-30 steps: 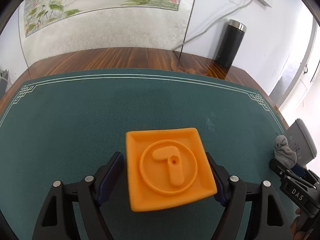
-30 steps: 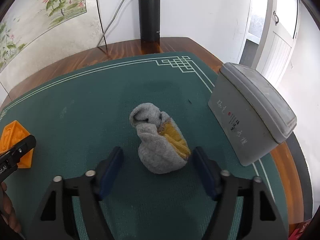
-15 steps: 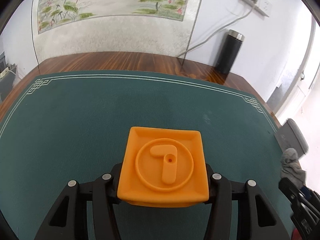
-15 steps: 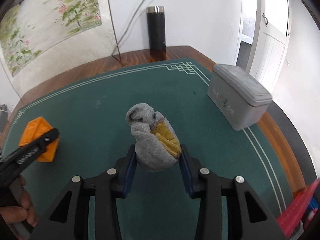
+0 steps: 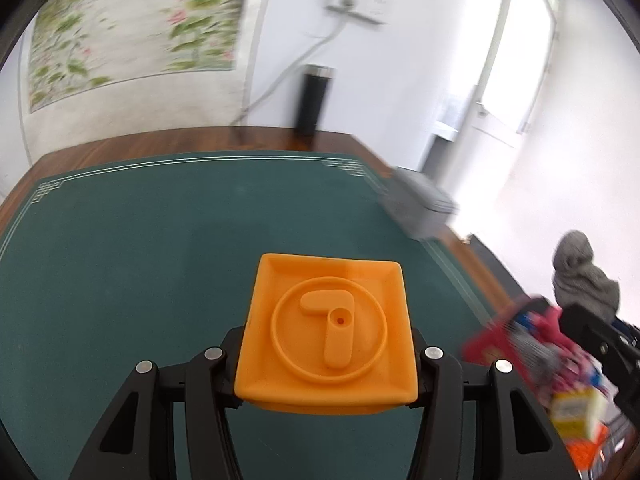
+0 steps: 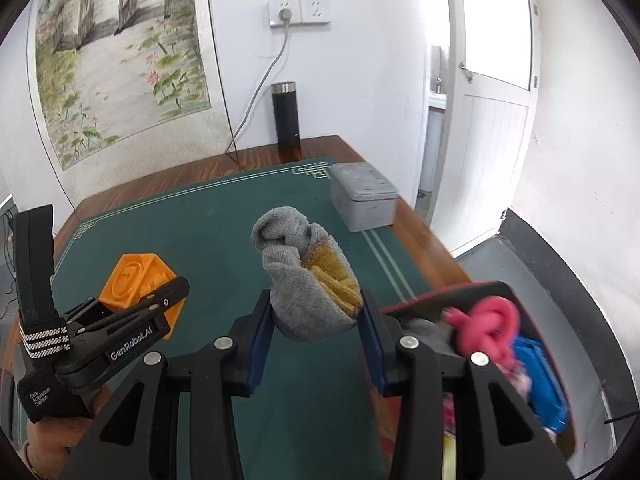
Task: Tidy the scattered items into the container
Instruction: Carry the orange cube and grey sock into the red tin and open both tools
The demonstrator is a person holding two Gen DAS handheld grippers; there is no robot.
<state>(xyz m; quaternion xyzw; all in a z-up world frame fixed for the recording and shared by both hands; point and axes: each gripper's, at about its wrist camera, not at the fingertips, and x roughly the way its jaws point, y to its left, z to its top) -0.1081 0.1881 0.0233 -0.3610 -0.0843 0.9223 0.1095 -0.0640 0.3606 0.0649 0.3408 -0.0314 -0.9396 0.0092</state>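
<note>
At the far left, in the right wrist view, we see a hand [image 6: 60, 436] holding the left claw [image 6: 160, 300], which is clamped on an orange block [image 6: 134, 276] lifted above the green mat [image 6: 200, 240] that covers the wooden table [image 6: 160, 178]. From the left wrist view the same block [image 5: 328, 332] sits squeezed between that claw's two fingers [image 5: 328, 364], its top face showing a raised ring with a bent bar inside it. Moving right, we find the right claw [image 6: 316, 320] closed on a rolled grey sock [image 6: 300, 280] with a yellow patch, held up off the mat; its blue-lined fingers [image 6: 256, 344] press against both sides of the bundle. Behind it, at the back of the table, a black flask [image 6: 286, 116] stands upright against the wall, below a socket with a cable plugged in. Further right, a grey lidded box [image 6: 362, 196] rests on the mat's far right corner. At the right edge, just off the table and lower down, we see the red container [image 6: 460, 292], already holding a pink knotted item [image 6: 490, 328] and something blue [image 6: 540, 376]; its contents are blurred. The sock hangs just left of the container's rim, not yet over its opening.
</note>
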